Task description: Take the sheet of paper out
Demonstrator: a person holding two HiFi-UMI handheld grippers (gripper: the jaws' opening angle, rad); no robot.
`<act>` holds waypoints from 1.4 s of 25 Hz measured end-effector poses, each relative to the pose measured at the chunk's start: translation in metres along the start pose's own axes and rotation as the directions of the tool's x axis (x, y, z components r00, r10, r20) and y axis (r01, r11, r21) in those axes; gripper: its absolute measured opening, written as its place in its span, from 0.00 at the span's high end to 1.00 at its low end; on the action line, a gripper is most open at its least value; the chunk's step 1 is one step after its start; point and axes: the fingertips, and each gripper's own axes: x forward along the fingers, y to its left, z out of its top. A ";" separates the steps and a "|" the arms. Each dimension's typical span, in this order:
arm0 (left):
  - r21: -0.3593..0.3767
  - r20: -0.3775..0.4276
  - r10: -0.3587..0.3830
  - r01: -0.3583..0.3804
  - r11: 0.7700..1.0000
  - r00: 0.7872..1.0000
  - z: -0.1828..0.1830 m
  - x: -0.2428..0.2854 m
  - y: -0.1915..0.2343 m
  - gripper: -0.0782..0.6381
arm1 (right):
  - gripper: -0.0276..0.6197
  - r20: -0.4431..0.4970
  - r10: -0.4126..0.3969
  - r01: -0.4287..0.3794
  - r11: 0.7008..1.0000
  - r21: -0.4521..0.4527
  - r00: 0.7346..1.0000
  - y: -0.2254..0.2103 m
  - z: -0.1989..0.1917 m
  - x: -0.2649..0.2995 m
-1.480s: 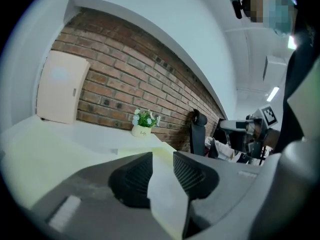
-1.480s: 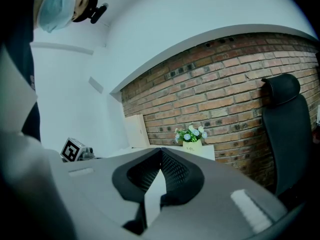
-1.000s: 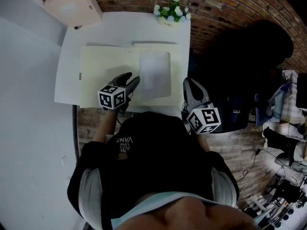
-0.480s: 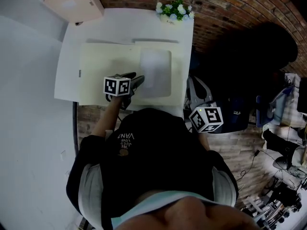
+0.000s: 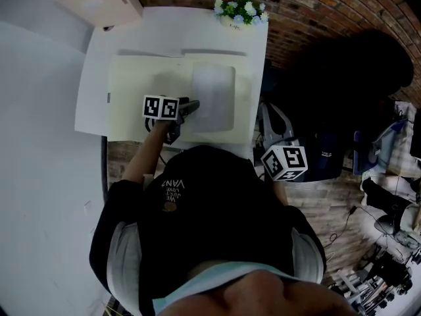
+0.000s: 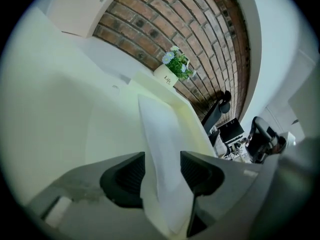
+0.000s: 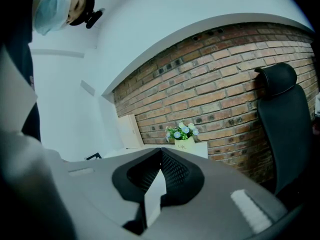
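A white sheet of paper (image 5: pixel 214 101) lies on a cream folder (image 5: pixel 135 104) on the white table (image 5: pixel 197 35). My left gripper (image 5: pixel 187 108) points down at the sheet's left edge. Its jaws have just been opening and now stand wide. In the left gripper view the sheet (image 6: pixel 159 134) runs through the gap of the left gripper (image 6: pixel 162 171), and the pads do not press on it. My right gripper (image 5: pixel 266 114) hangs off the table's right edge. In the right gripper view the right gripper (image 7: pixel 161 156) is shut on a white slip (image 7: pixel 154 196).
A small pot of flowers (image 5: pixel 240 8) stands at the table's far edge by the brick wall. A pale box (image 5: pixel 99 2) sits at the far left corner. A black chair (image 5: pixel 342 64) stands right of the table, with cluttered floor beyond it.
My left gripper has moved forward over the folder toward the sheet, dropped lower and rolled, so another face of its cube shows. The right gripper has shifted only slightly.
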 end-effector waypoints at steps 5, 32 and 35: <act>-0.049 -0.017 -0.024 0.023 0.999 1.000 -0.002 0.005 0.002 0.59 | 0.96 0.001 0.007 -0.007 1.000 0.002 1.000 -0.004 0.000 0.001; -0.129 -0.042 -0.057 0.051 0.990 0.997 -0.004 0.016 0.010 0.88 | 0.96 -0.015 0.015 -0.015 1.000 0.007 1.000 -0.010 -0.004 0.003; -0.115 -0.043 -0.046 0.041 0.992 0.998 -0.005 0.013 0.012 0.89 | 0.96 -0.015 0.021 -0.021 1.000 0.003 1.000 -0.008 -0.004 0.004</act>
